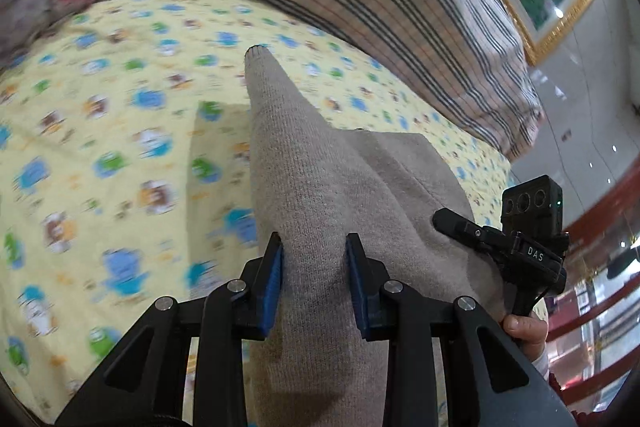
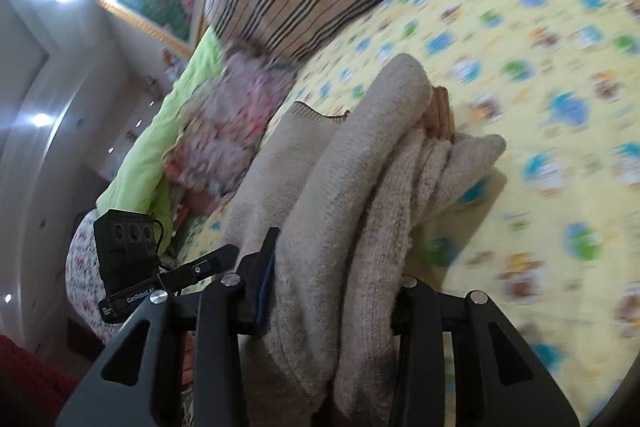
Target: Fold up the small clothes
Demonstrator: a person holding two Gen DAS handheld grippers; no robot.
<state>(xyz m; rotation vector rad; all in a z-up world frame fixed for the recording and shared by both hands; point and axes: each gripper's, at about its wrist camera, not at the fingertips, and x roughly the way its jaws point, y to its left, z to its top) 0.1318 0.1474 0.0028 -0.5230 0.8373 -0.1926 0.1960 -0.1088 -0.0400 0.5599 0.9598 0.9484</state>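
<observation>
Left wrist view shows the left gripper (image 1: pixel 314 259), its fingers (image 1: pixel 272 267) clamped on a beige knit (image 1: pixel 320 179) lifted over the bed (image 1: pixel 120 107). The right gripper (image 2: pixel 332 279) pinches a bunched part of it (image 2: pixel 360 167); one pad is hidden. Mid-fold, likely; next, lay it flat. Blur hides which garment it is.

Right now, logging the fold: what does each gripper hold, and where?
Both grip the beige knit garment: the left gripper pinches a single flat layer, the right gripper clamps bunched folds. Which part, unclear.
</observation>
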